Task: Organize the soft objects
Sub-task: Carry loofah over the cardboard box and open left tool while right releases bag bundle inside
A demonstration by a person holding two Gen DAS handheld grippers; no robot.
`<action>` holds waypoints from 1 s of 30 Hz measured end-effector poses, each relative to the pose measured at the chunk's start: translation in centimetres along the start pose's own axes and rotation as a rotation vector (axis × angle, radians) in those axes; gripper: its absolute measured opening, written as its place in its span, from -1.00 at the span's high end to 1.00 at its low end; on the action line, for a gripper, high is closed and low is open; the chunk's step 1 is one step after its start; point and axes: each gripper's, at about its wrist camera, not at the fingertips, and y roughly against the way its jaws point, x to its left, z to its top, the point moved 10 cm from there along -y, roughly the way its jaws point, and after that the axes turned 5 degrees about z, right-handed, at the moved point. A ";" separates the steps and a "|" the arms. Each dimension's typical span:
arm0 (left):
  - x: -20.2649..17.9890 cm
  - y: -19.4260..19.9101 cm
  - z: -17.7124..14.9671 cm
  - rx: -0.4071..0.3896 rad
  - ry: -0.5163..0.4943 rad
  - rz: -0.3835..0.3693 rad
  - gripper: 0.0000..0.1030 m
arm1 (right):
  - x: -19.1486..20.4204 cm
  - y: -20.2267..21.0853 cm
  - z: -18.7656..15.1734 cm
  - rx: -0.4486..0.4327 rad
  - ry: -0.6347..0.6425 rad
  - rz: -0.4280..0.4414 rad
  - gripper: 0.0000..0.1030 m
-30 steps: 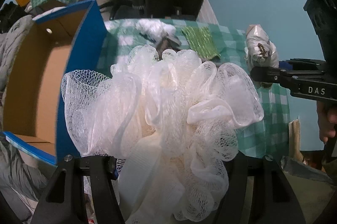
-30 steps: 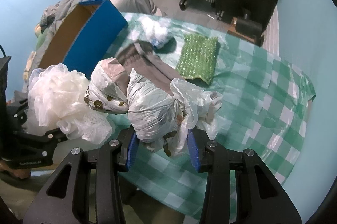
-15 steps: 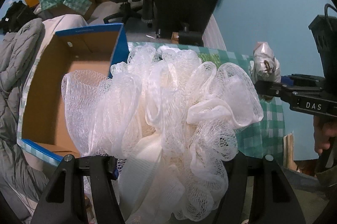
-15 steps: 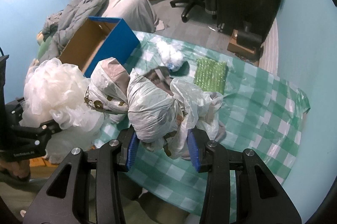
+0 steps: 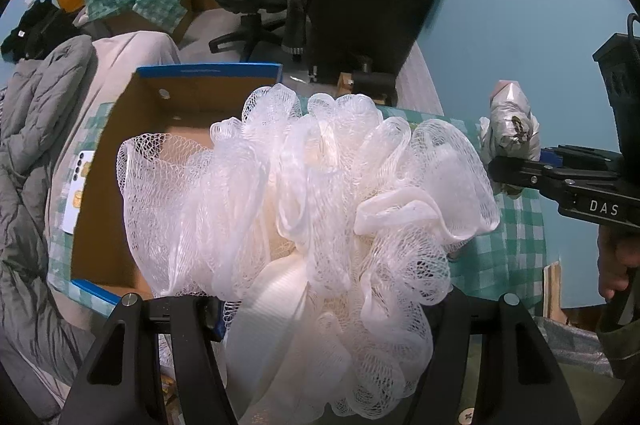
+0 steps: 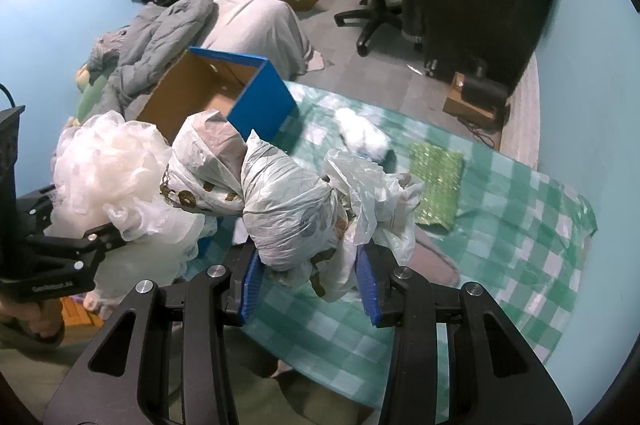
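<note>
**Two claws, two soft things held up high**

On the left sits the open box [image 5: 120,185], brown inside with blue walls. The left claw [image 5: 320,309] pinches a fluffy white net puff [image 5: 304,209] held up beside the box. Farther right, the right claw [image 6: 308,277] squeezes a bundle in plastic bags [image 6: 288,209] above the green checked cloth [image 6: 520,225]. A shiny green pad [image 6: 438,181] lies on the cloth.

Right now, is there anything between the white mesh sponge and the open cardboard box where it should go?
Nothing visible. The mesh sponge, held in the left gripper, hangs before the box, whose open top and visible inside look free.
</note>
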 end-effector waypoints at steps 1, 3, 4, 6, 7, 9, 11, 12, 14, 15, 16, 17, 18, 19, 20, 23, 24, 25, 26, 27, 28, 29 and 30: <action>0.5 0.1 0.1 -0.001 0.004 0.002 -0.27 | 0.4 -0.1 0.3 -0.001 0.003 0.002 0.23; 1.3 0.2 0.3 -0.004 0.013 0.002 -0.27 | 1.1 -0.5 0.7 -0.003 0.008 0.006 0.23; 1.8 0.2 0.3 -0.004 0.018 0.002 -0.27 | 1.7 -0.8 1.1 -0.004 0.012 0.010 0.23; 2.8 0.3 0.5 -0.006 0.030 0.004 -0.27 | 2.3 -1.2 1.5 -0.005 0.017 0.015 0.23; 3.2 0.3 0.6 -0.006 0.034 0.005 -0.27 | 2.9 -1.5 1.9 -0.004 0.021 0.020 0.23; 4.2 0.2 0.6 -0.005 0.045 0.010 -0.27 | 3.5 -2.0 2.2 -0.003 0.027 0.025 0.23; 5.2 0.1 0.7 -0.005 0.058 0.014 -0.27 | 4.5 -2.7 2.8 0.003 0.034 0.031 0.23; 5.9 0.0 0.8 -0.003 0.065 0.017 -0.27 | 4.8 -2.9 3.0 0.004 0.037 0.034 0.23; 6.7 -0.2 0.8 -0.003 0.071 0.022 -0.27 | 5.7 -3.5 3.5 0.007 0.042 0.046 0.23; 7.3 -0.3 0.9 -0.003 0.076 0.025 -0.27 | 6.0 -3.7 3.5 0.008 0.043 0.052 0.23; 7.8 -0.4 0.9 -0.001 0.079 0.028 -0.27 | 6.5 -4.2 3.9 0.011 0.048 0.061 0.23; 8.2 -0.5 1.0 -0.001 0.083 0.028 -0.27 | 6.9 -4.5 4.1 0.013 0.053 0.063 0.23; 8.8 -0.6 1.1 -0.002 0.087 0.028 -0.27 | 7.4 -4.9 4.4 0.017 0.060 0.065 0.23; 9.3 -0.6 1.1 -0.002 0.089 0.031 -0.27 | 8.1 -5.4 4.8 0.022 0.071 0.071 0.23; 9.7 -0.7 1.1 -0.002 0.089 0.033 -0.27 | 8.5 -5.8 5.1 0.026 0.077 0.076 0.23; 11.1 -1.1 1.3 -0.003 0.089 0.045 -0.28 | 10.1 -7.0 6.1 0.035 0.095 0.091 0.23; 11.7 -1.3 1.3 -0.001 0.090 0.050 -0.28 | 10.3 -7.2 6.4 0.036 0.099 0.095 0.23; 12.3 -1.5 1.3 0.001 0.091 0.055 -0.28 | 11.0 -7.8 6.8 0.039 0.108 0.099 0.23; 12.7 -1.7 1.4 0.002 0.092 0.058 -0.28 | 11.2 -8.0 7.0 0.042 0.113 0.101 0.23; 13.2 -1.9 1.4 0.003 0.093 0.063 -0.28 | 11.7 -8.5 7.3 0.046 0.120 0.102 0.23; 13.8 -2.1 1.5 0.004 0.093 0.067 -0.28 | 12.2 -9.0 7.6 0.050 0.129 0.103 0.23; 14.1 -2.2 1.6 0.005 0.092 0.070 -0.28 | 12.5 -9.4 7.8 0.053 0.134 0.105 0.23; 14.7 -2.4 1.8 0.004 0.090 0.075 -0.28 | 12.9 -9.8 8.1 0.057 0.139 0.108 0.23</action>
